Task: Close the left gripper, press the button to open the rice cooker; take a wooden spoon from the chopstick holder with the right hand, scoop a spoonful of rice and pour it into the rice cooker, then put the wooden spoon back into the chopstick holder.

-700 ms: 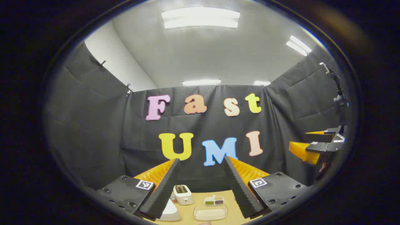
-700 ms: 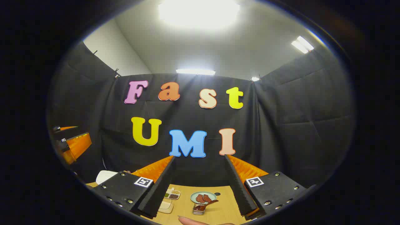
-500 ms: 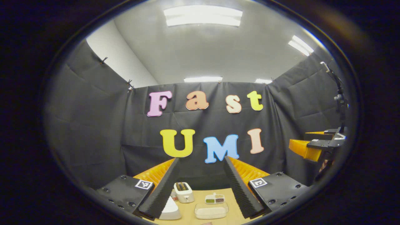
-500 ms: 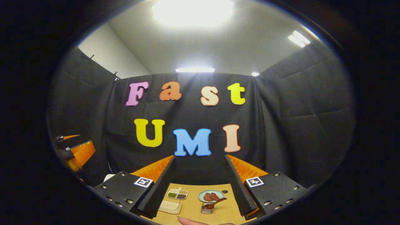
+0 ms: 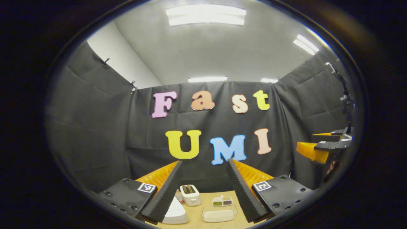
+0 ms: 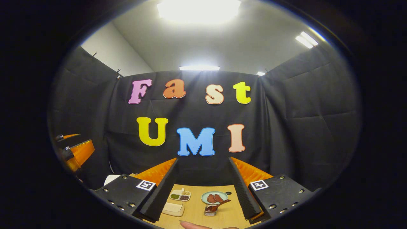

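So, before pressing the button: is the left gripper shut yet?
Open: the left gripper has its fingers spread wide, nothing between.

A light wooden bench [image 5: 206,224] carries a white toaster [image 5: 190,194], a divided dish of seasonings [image 5: 222,201], a clear rectangular container [image 5: 219,213] and a white rice cooker [image 5: 175,212]. In the right gripper view, a plate of reddish pieces [image 6: 214,197] and a holder with a wooden spoon [image 6: 212,209] also stand on it.
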A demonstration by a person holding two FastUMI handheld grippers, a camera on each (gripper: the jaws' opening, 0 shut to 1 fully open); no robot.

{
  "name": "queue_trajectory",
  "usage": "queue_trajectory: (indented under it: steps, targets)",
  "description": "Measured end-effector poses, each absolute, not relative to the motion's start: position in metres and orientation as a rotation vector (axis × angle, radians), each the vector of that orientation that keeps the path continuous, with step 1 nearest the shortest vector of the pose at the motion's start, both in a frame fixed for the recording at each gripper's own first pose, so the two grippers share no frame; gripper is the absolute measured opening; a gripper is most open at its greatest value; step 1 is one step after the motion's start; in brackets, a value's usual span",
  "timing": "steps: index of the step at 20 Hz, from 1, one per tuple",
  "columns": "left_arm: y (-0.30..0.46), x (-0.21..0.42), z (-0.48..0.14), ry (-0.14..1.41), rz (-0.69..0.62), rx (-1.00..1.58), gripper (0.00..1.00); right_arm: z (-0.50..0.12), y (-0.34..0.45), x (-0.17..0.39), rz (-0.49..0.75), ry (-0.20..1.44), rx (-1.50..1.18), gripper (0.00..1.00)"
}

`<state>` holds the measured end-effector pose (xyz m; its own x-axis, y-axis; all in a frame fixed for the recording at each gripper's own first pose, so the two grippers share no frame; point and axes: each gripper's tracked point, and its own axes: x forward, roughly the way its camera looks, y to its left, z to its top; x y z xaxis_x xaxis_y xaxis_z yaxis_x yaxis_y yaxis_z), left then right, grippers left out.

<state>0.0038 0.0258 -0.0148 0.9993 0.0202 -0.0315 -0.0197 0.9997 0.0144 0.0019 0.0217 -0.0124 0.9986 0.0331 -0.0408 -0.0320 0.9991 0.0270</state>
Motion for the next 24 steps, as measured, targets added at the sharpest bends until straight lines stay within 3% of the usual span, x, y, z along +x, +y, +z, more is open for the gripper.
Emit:
queue_trajectory:
  steps: [6,9,16,24]
  targets:
    - [0.029,0.004,-0.018,0.046,0.038,0.007,0.94,-0.014,0.021,-0.002,0.037,0.043,0.024,0.92]
    - [0.029,0.000,-0.020,0.048,0.055,0.010,0.85,-0.018,0.021,-0.001,0.050,0.049,0.019,0.92]
    - [0.047,-0.006,-0.027,0.043,0.151,0.101,0.86,-0.034,0.030,0.000,0.097,0.078,0.040,0.92]
    - [0.106,0.027,-0.080,0.079,0.169,0.130,0.58,-0.032,0.080,0.004,0.050,0.100,0.018,0.93]
